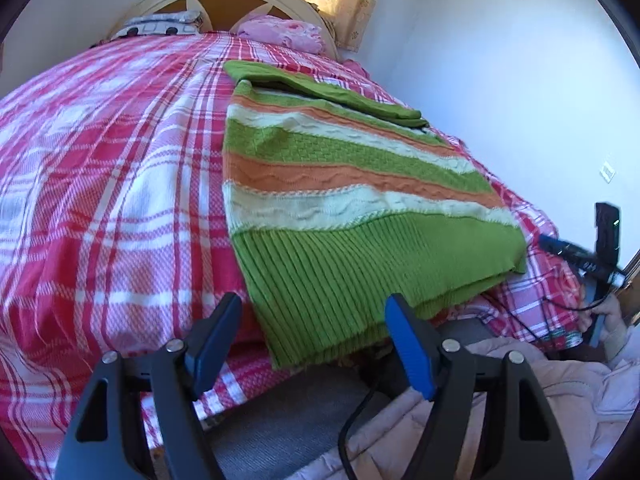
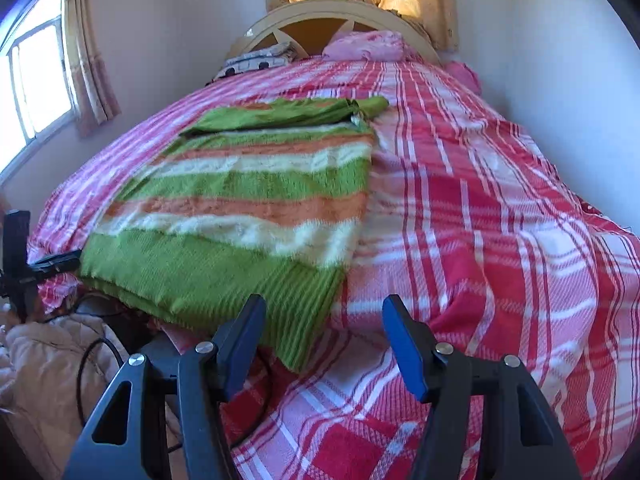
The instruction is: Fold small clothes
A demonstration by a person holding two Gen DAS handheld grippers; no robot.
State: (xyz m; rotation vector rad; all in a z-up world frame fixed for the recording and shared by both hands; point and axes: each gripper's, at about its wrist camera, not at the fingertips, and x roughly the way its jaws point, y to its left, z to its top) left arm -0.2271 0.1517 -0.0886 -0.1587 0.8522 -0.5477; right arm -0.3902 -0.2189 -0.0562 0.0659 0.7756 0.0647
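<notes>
A knitted sweater with green, orange and white stripes lies flat on the bed, its ribbed green hem at the near edge and a green sleeve folded across its far end. It also shows in the right wrist view. My left gripper is open and empty, just in front of the hem. My right gripper is open and empty, by the hem's right corner. The other gripper shows at the right edge of the left wrist view.
The bed has a red, pink and white plaid cover. Pillows lie by the arched headboard. White walls flank the bed. A pale quilted jacket and a black cable lie below the near edge.
</notes>
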